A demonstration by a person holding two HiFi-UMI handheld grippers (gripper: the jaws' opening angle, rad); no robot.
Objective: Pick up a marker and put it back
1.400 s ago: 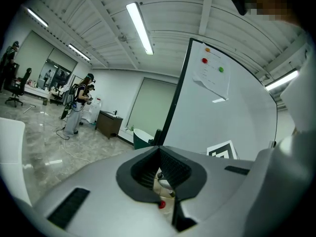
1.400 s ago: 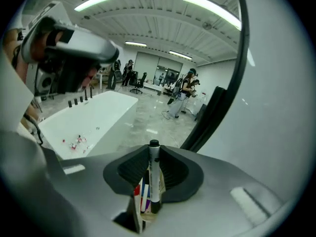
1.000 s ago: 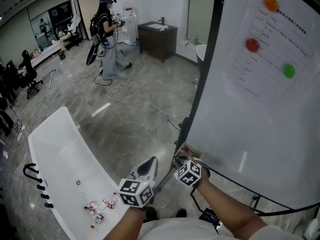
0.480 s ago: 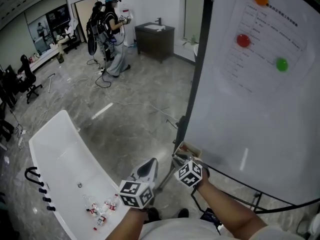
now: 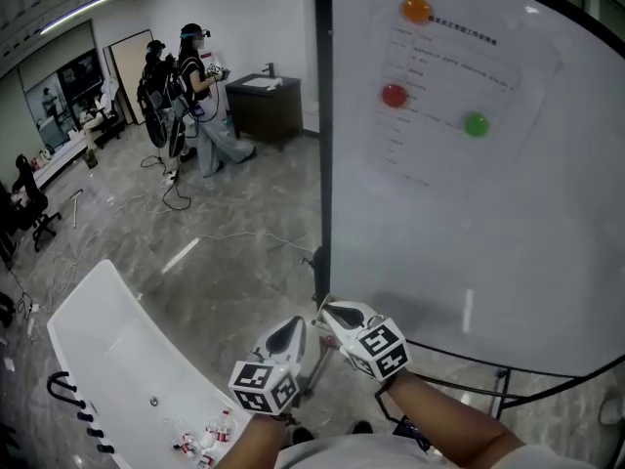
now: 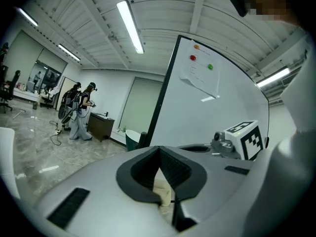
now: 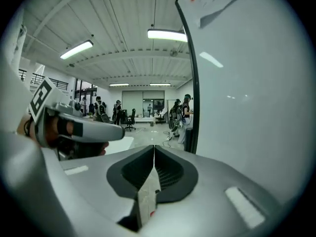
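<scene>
left gripper (image 6: 159, 153): jaws are seen pressed together, nothing gripped between them. right gripper (image 7: 153, 152): jaws likewise closed on each other, nothing clamped. Both are held side by side, close but apart, at lower centre of the head view, tips near the lower left corner of the large black-framed whiteboard (image 5: 508, 242). A white paper sheet (image 5: 439, 76) is pinned at upper right by an orange round magnet (image 5: 417, 9), a red round magnet (image 5: 394, 95) and a green round magnet (image 5: 476, 123). marker: cannot be made out in any view. A long white table (image 5: 107, 330) is seen at lower left, two standing persons (image 5: 195, 86) at upper left beside a dark cabinet (image 5: 262, 106).
</scene>
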